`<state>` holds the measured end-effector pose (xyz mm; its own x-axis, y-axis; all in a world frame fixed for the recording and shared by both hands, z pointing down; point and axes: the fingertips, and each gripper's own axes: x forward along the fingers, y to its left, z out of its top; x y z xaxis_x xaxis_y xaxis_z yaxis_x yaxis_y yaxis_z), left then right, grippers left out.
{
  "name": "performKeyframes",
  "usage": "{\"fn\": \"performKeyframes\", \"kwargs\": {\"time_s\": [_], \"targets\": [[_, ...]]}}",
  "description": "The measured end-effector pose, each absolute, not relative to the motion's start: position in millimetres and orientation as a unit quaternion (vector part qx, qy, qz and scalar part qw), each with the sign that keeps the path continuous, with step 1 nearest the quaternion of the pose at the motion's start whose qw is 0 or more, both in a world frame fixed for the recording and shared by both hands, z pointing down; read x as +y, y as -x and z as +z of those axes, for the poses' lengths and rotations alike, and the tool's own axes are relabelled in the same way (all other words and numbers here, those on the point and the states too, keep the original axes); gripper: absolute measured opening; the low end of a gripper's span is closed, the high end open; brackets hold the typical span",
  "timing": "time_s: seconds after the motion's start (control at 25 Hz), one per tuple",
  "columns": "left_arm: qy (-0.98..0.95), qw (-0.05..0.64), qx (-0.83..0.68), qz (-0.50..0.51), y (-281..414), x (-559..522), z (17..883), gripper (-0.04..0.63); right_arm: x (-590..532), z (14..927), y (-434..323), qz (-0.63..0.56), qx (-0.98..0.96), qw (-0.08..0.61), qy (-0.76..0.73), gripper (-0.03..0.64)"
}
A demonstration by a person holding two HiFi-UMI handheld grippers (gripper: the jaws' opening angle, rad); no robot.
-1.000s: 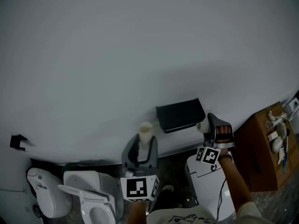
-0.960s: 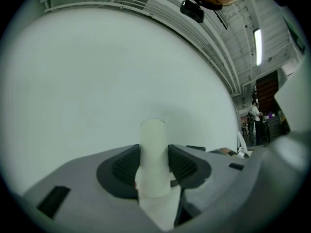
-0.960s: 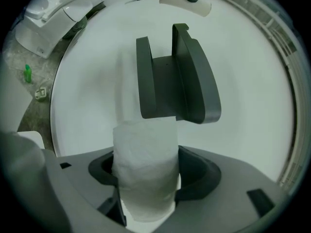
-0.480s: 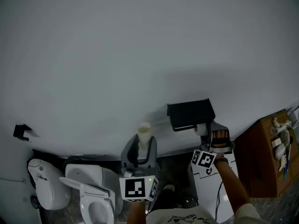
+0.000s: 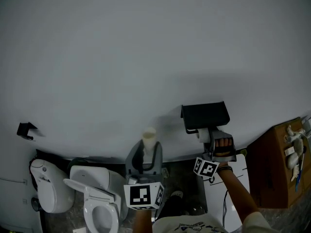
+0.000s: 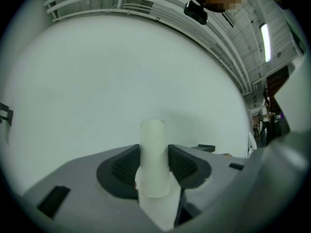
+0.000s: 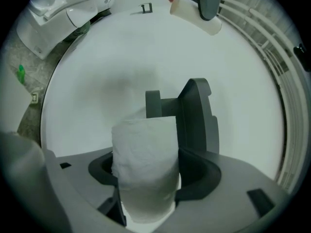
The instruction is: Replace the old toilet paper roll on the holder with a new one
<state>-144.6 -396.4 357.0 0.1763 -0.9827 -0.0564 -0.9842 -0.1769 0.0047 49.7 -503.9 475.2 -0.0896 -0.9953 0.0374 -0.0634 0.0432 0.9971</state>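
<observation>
We see left gripper [image 5: 146, 153] jaws part open, clamped on bare tube [image 5: 149, 136] (old core); tube sticks out past jaw tips, well left of holder [image 5: 204, 115]. Right gripper [image 7: 146, 178] jaws wide, gripping new roll [image 7: 145, 154]. Roll sits just below holder on wall [image 5: 121, 57] (contact: cannot tell). Toilet [image 5: 95, 198] low left.

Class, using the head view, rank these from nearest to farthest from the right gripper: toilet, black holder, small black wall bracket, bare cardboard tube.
1. black holder, just above the right gripper
2. bare cardboard tube, left, in the left gripper
3. toilet, lower left
4. small black wall bracket, far left
</observation>
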Motion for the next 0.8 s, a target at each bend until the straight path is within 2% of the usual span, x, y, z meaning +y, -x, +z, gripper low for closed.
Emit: {"fn": "performKeyframes", "kwargs": {"time_s": [0.36, 0.56, 0.8], "targets": [[0.758, 0.023, 0.651, 0.029, 157, -379, 352, 0.186, -494, 473, -27, -0.489, -0.559, 0.464, -0.483, 0.316], [0.76, 0.024, 0.649, 0.033, 155, -374, 349, 0.186, -483, 478, -26, -0.46, -0.582, 0.469, -0.479, 0.319], [0.763, 0.031, 0.645, 0.037, 148, -369, 342, 0.186, -453, 478, -27, -0.414, -0.623, 0.444, -0.494, 0.319]]}}
